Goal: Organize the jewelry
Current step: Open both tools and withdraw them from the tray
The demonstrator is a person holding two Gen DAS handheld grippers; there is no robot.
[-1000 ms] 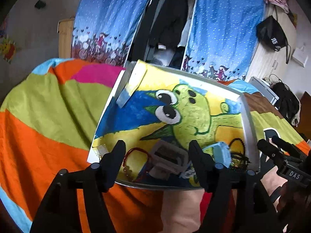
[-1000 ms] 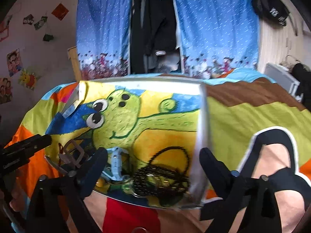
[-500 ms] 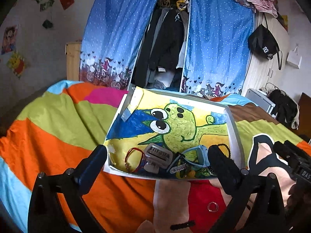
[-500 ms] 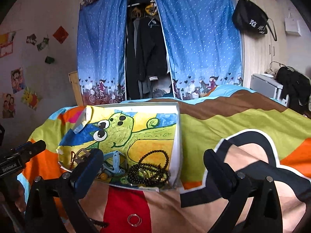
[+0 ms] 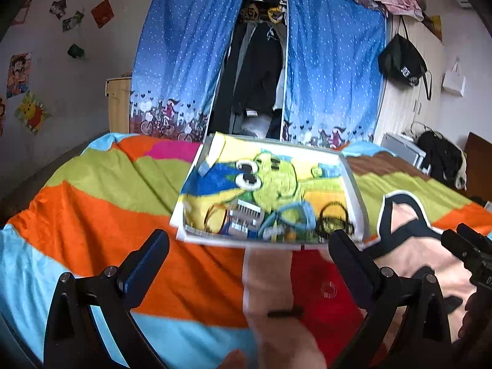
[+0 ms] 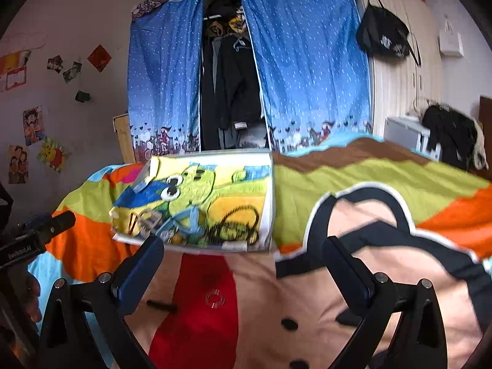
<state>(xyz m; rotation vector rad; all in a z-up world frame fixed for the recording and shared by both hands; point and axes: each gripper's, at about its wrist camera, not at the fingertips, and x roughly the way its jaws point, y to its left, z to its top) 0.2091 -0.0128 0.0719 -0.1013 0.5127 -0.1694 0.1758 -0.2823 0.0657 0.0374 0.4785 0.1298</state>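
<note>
A white tray (image 5: 353, 190) lined with a green cartoon drawing lies on the striped blanket. At its near end sit a red bracelet (image 5: 215, 216), a grey clip (image 5: 246, 218), a blue watch (image 5: 295, 218) and a black bead necklace (image 5: 333, 215). A small ring (image 5: 328, 289) and a black pin (image 5: 284, 312) lie on the blanket in front of the tray. My left gripper (image 5: 247, 243) hangs open and empty short of the tray's near edge. My right gripper (image 6: 243, 246) is open and empty too, above the ring (image 6: 214, 299), with the tray (image 6: 270, 190) beyond it.
The colourful blanket (image 5: 92, 215) covers the whole bed. Behind it stands a wardrobe with blue curtains (image 5: 184, 61) and dark clothes. A white cabinet (image 6: 402, 132) with black clothing on it is at the right, and a black bag (image 6: 381, 37) hangs on the wall.
Both grippers have drawn back from the tray, which now looks smaller and farther. The left jaws spread wider. The ring and black pin on the blanket came into view.
</note>
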